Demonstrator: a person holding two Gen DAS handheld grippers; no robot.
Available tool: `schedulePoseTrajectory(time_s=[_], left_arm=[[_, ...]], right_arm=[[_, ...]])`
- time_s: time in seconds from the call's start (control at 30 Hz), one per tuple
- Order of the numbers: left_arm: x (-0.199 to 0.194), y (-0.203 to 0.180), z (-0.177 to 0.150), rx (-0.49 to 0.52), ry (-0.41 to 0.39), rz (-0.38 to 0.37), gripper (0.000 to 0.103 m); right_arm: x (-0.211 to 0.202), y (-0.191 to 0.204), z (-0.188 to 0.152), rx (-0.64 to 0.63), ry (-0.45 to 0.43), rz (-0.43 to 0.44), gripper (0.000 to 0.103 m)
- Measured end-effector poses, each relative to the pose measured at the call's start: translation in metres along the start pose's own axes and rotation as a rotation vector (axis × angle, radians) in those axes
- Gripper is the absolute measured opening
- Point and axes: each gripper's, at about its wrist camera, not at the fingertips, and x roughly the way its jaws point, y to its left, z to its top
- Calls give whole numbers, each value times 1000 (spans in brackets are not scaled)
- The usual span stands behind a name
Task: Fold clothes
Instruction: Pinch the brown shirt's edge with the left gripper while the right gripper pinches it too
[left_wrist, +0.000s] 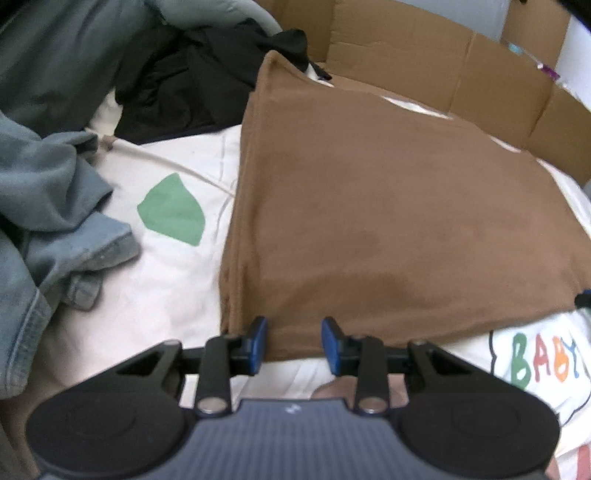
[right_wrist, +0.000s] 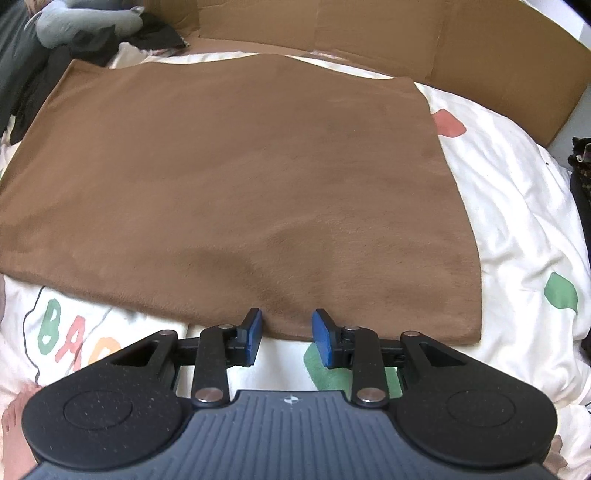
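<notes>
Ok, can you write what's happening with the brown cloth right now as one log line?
step: fold, near edge | brown cloth: flat on white bedding | left gripper: open at near-left corner | right gripper: open at near edge | held: nothing

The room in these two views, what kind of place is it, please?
Most likely a bedroom, with the folding done on a bed. A soft white printed bedcover lies under the brown garment, unfolded clothes such as jeans are heaped at one side, and flattened cardboard lines the far edge.

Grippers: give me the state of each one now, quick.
Left gripper: open, jaws apart at the near edge of the brown garment, gripping nothing.
Right gripper: open, jaws apart at the same near edge, gripping nothing.
</notes>
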Motion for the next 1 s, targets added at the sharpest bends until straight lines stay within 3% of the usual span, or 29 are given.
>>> schedulePoseTrajectory(time_s=[0.23, 0.4, 0.57, 0.73, 0.87, 1.0], left_arm=[[-14, 8, -7, -36, -9, 26, 34], [-23, 22, -4, -116, -22, 32, 38], [-24, 39, -9, -231, -19, 25, 43], [-8, 57, -17, -405, 0, -50, 43], [-2, 77, -20, -586, -13, -162, 59], [2, 88, -23, -677, -33, -231, 60]], right_arm=[[-3, -15, 2, 42, -27, -26, 37], [-1, -35, -2, 92, -3, -71, 37], [-6, -28, 1, 83, -11, -71, 37], [-11, -10, 6, 76, -33, -29, 37], [-14, 6, 9, 66, -49, 7, 37], [-20, 19, 11, 67, -89, 60, 37]])
